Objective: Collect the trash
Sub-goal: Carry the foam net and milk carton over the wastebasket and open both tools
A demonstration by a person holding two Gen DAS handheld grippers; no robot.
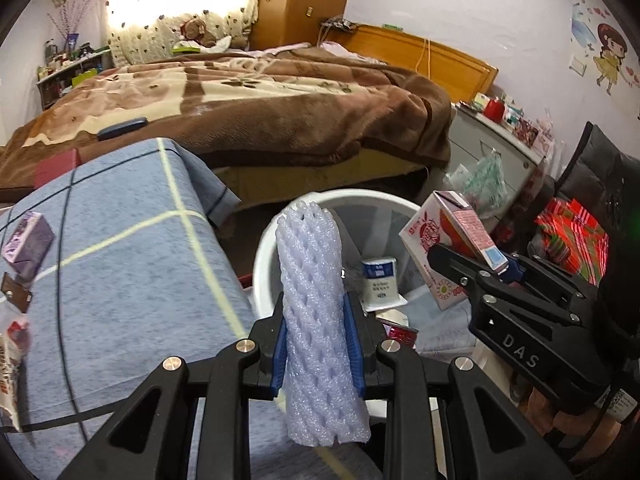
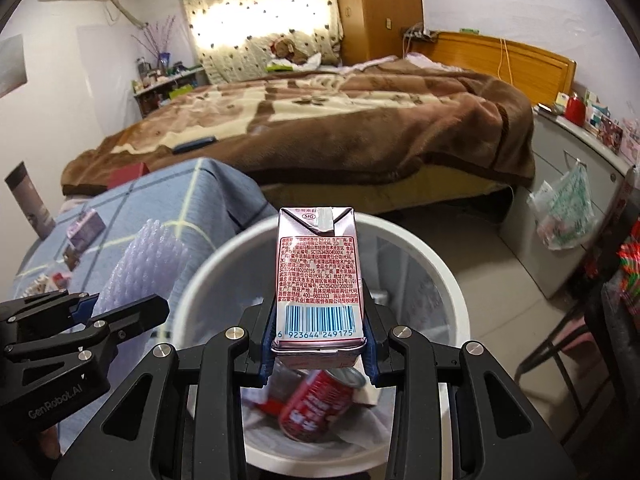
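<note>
My left gripper is shut on a pale foam net sleeve, held upright at the near rim of a white trash bin. My right gripper is shut on a pink milk carton and holds it over the bin. In the left wrist view the right gripper and its carton hang over the bin's right side. In the right wrist view the left gripper and sleeve sit at the left. A red can and a small carton lie in the bin.
A table with a blue checked cloth stands left of the bin, with a purple carton and wrappers on it. A bed with a brown blanket lies behind. A grey cabinet with a hanging plastic bag stands at the right.
</note>
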